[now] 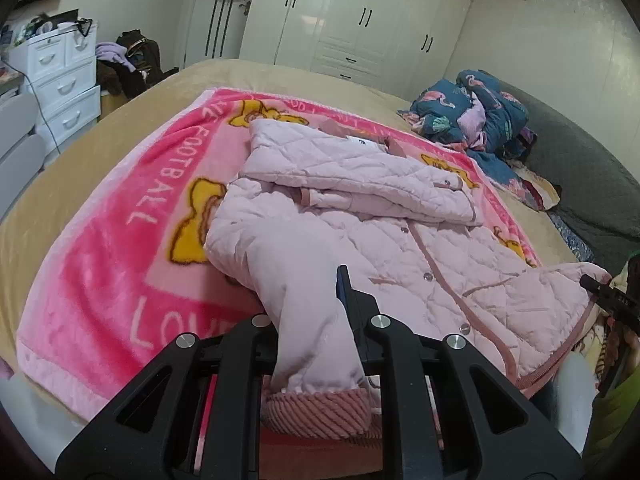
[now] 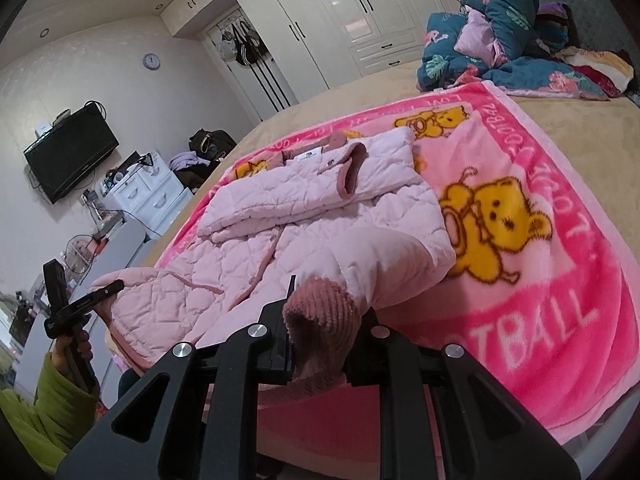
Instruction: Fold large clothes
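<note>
My left gripper [image 1: 314, 314] is clamped on a sleeve [image 1: 296, 272]. My right gripper [image 2: 324, 320] pinches a ribbed cuff [image 2: 320, 304]. The jacket [image 1: 380, 240] lies straight ahead on the blanket [image 1: 100, 260], collar farthest, so I judge the fold goes forward across its body.

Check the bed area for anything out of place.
A blue quilt lies crumpled in a heap at the far right of the bed, beyond the pink blanket. Clothes are piled loosely beside the drawers. The jacket is partly folded, not askew.
</note>
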A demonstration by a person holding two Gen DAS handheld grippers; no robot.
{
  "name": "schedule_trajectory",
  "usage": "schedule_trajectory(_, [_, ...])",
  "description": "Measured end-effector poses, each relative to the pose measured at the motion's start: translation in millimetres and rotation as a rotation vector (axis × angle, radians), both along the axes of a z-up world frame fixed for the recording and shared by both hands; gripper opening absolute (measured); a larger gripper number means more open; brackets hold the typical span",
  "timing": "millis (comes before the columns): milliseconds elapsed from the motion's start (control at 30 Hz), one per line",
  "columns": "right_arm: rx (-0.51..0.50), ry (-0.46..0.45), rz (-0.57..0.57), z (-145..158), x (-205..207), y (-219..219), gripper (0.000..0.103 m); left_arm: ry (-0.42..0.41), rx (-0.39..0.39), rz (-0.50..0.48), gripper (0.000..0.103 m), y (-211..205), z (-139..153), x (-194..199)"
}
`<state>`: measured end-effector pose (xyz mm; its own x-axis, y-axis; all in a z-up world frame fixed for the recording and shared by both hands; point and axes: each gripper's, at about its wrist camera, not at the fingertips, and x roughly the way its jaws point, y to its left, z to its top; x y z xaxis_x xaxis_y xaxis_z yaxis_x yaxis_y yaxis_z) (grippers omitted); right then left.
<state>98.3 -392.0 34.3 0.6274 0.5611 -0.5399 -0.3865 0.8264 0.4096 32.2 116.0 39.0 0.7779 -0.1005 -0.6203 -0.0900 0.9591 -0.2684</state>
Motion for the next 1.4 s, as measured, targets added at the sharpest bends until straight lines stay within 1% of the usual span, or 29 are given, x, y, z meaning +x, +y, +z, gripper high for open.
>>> schedule_trajectory(200, [0.013,-0.024,-0.01,9.9,4.7,0.9,0.016,-0.033,0.001,0.012,0.008,2.5,10.0,3.1])
schedule_trajectory(333, [0.018,-0.034,-0.014,16.1,10.8,1.6,0.016,-0.04,0.001,0.014,0.008,2.6,14.7,9.2])
schedule_trajectory(500, [0.056,-0.054,-0.024,27.5,19.6,1.0,0.016,-0.065,0.002,0.021,0.008,4.6,25.1,15.8])
schedule_trajectory(700, [0.086,-0.073,-0.047,40.6,32.3,0.1,0.016,-0.086,-0.03,0.041,0.008,13.5,38.0,30.9])
schedule_trajectory(1033, [0.14,-0.086,-0.078,65.9,61.2,-4.9,0.016,-0.137,-0.017,0.055,0.008,17.1,67.6,56.4])
schedule_trajectory(1233, [0.129,-0.105,-0.083,83.0,74.8,-0.5,0.015,-0.148,-0.001,0.054,0.008,18.2,81.4,73.7])
schedule_trajectory(1400, [0.148,-0.103,-0.088,90.8,89.0,-1.2,0.015,-0.154,0.004,0.069,0.009,19.5,88.7,87.6])
